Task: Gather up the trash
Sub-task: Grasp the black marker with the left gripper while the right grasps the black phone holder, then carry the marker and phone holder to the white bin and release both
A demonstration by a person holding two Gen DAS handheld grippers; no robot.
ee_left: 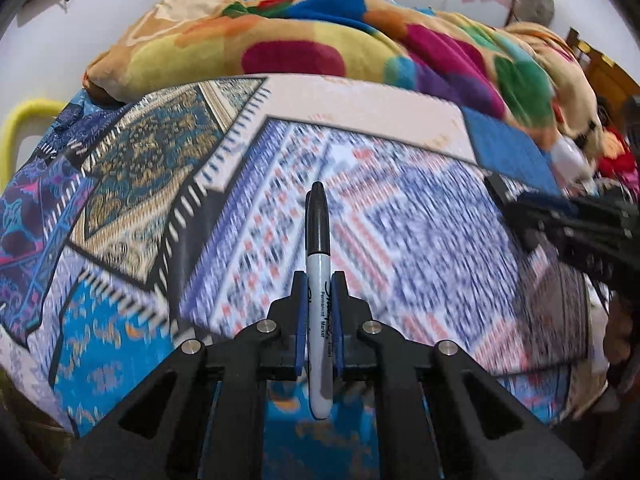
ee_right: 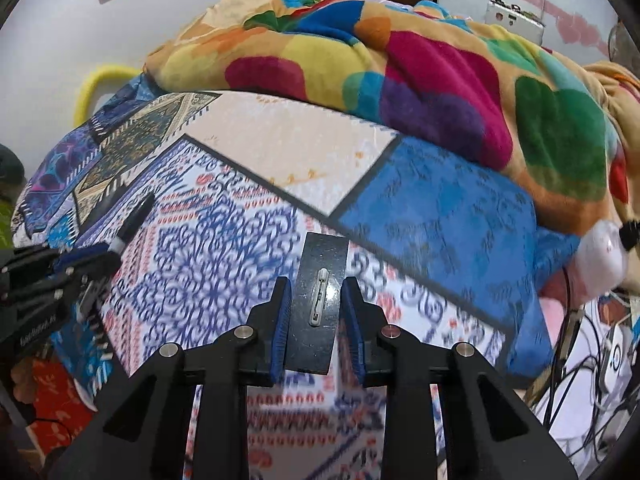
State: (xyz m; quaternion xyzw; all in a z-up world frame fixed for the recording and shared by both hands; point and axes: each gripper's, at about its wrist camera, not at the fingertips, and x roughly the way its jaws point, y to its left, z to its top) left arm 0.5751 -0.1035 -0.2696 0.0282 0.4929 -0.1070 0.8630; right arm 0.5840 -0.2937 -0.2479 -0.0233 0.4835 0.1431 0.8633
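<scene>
While the left wrist view shows the left gripper (ee_left: 319, 280) clamped on a black permanent marker (ee_left: 319, 276), cap pointing forward, only the right wrist view shows what the right gripper (ee_right: 316, 286) pinches: a flat black card (ee_right: 318, 304) with a small white clip on it, pads touching both edges. Both sit over the patterned bedsheet (ee_left: 400, 216). Colourful blanket (ee_right: 400, 64) walls off the far side; sheet between the grippers lies flat.

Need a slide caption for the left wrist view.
Left gripper clamps a black permanent marker above the patterned bedspread.
</scene>
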